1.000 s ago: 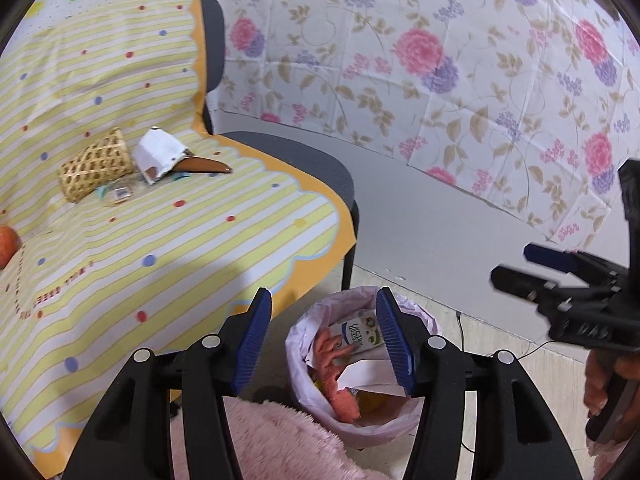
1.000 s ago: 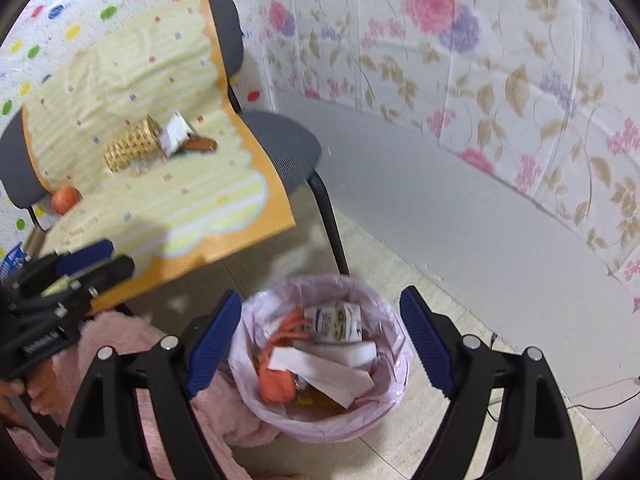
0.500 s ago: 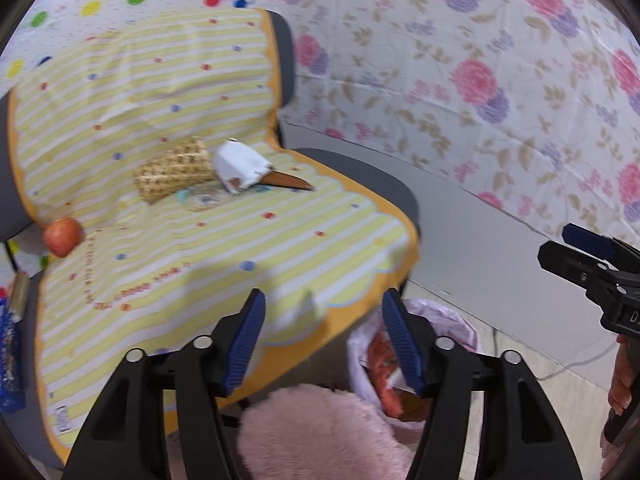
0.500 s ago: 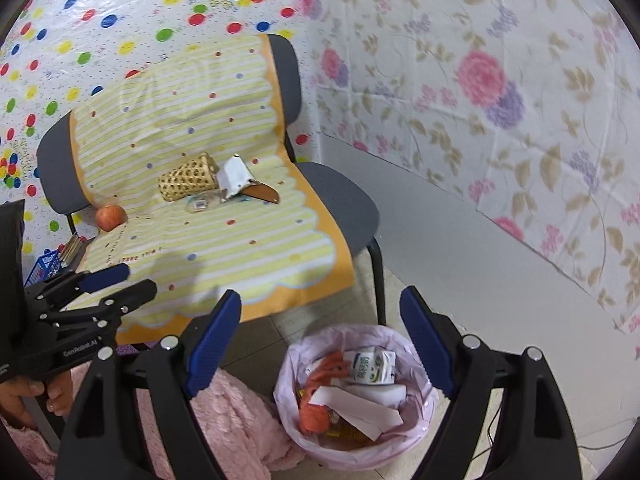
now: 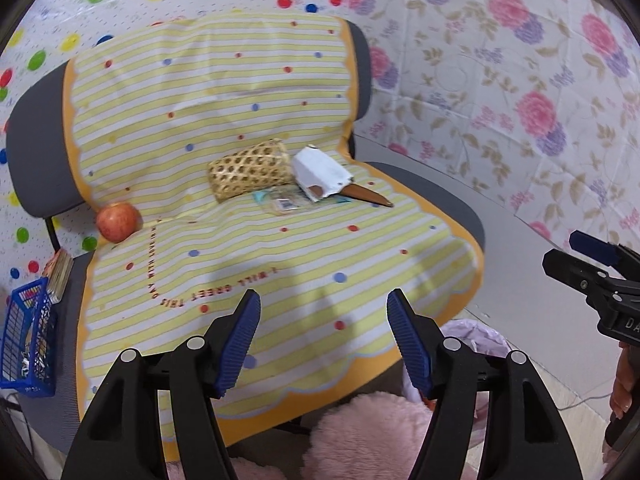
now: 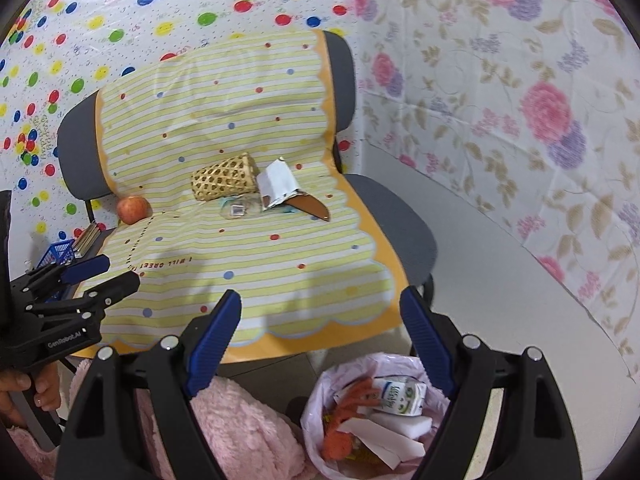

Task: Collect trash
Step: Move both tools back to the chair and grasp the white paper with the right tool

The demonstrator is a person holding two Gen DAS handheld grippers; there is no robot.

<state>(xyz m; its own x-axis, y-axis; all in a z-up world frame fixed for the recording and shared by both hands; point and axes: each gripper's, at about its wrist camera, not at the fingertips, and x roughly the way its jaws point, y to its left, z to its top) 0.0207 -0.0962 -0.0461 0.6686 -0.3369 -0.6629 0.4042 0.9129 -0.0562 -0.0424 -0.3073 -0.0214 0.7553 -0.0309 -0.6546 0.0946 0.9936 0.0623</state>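
Nearest to the cameras, both tongs are empty. The left gripper (image 5: 322, 336) has just been opening its jaws and they now stand spread with nothing between them; the right gripper (image 6: 320, 344) is spread wide too and carries nothing. Just below the right gripper stands the pink-lined trash bin (image 6: 320, 400), which already holds a small milk carton (image 6: 400, 396), some white paper and an orange scrap. The bin is on the floor in front of the chair (image 5: 460, 208), beside a pink fluffy cushion (image 6: 240, 432). On the chair lies a yellow striped cloth (image 5: 280, 264), and the remaining trash is near the back of the seat: a torn white wrapper (image 5: 320, 172) with a brown piece (image 5: 370, 197) sticking out, and a clear crumpled packet (image 5: 282, 204) touching its left side. A woven bamboo basket (image 5: 250, 170) lies on its side just left of the wrapper, and an apple (image 5: 118, 222) rests at the left edge of the cloth. I judge that one drop into the bin is finished and the step in hand is the reach for the next piece. The next move calls for one gripper to go forward over the seat, to come down over the white wrapper and to close on it without catching the cloth or the basket.
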